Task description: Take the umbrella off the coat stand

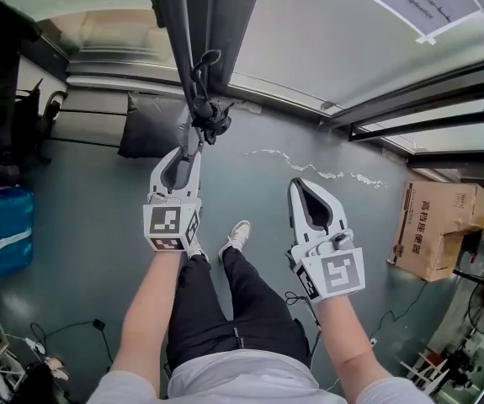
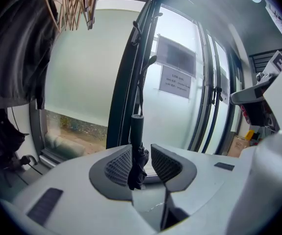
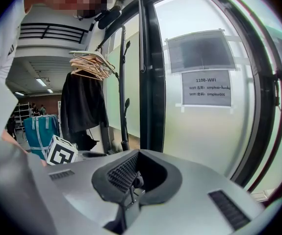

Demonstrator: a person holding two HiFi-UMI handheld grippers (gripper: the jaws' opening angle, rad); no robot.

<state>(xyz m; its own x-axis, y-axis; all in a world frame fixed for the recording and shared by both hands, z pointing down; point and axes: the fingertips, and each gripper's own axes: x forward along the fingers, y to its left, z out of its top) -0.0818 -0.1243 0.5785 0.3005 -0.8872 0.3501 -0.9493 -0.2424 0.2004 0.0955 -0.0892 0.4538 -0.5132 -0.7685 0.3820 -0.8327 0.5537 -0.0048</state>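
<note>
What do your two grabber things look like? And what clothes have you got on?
The left gripper and right gripper are light grey plastic, shaped like pointed beaks, with dark ribbed pads inside. Each has a white cube at its back, printed with black square markers. The person wears a pale short-sleeved shirt and black trousers.

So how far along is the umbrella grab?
Done: the left claw is placed around the umbrella. In hand: the grasp, which is not yet clamped because a gap shows at one pad. Left: close and lift the umbrella off the coat stand, where it hangs. The right claw is shut and empty.
</note>
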